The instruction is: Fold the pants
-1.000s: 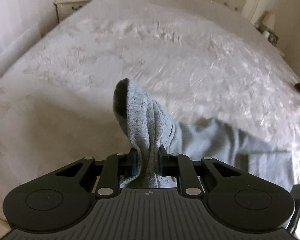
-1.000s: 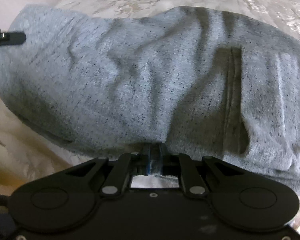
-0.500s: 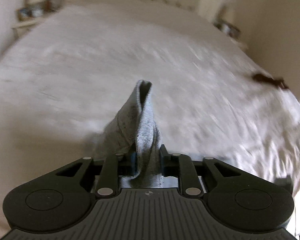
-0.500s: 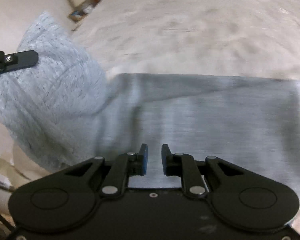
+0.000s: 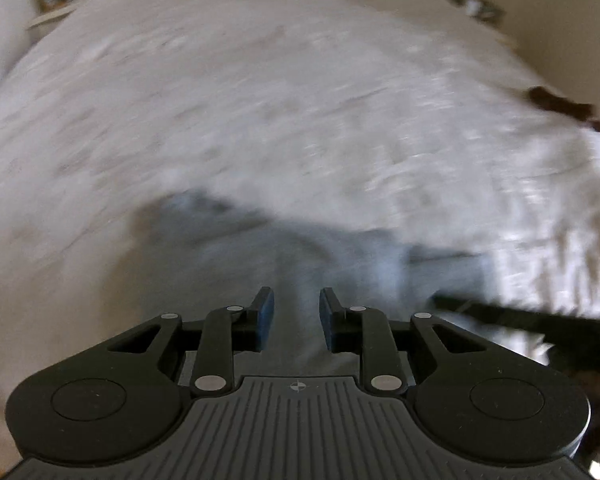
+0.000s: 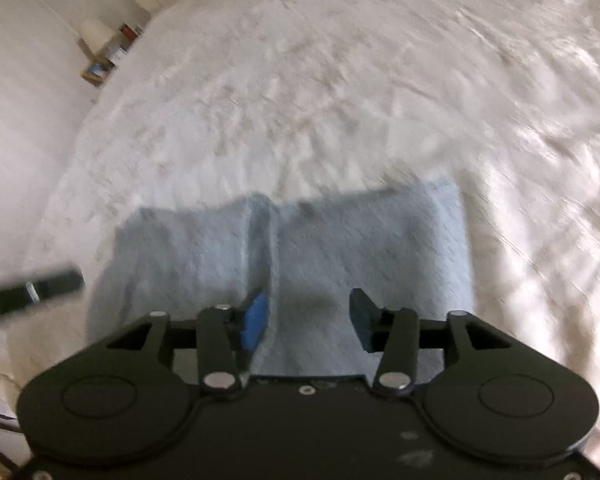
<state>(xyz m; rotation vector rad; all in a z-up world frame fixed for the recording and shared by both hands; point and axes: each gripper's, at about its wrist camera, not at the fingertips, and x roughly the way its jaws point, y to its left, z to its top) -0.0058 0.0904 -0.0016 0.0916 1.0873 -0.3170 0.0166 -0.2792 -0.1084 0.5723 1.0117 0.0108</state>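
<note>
I see a wide white textured bed [image 6: 340,92] filling both views. On it the light grey speckled knit pants [image 6: 300,256] lie folded into a flat rectangle at lower centre, a ridge running down the middle. My right gripper [image 6: 309,316] has its jaws wide apart, empty; my left gripper [image 5: 296,318] gapes narrower, gripping nothing.

We see a big bed w/ white textured bedspread [image 5: 300,100], nightstand [image 6: 100,68] by pale wall [image 6: 16,80], sunlit at right.
</note>
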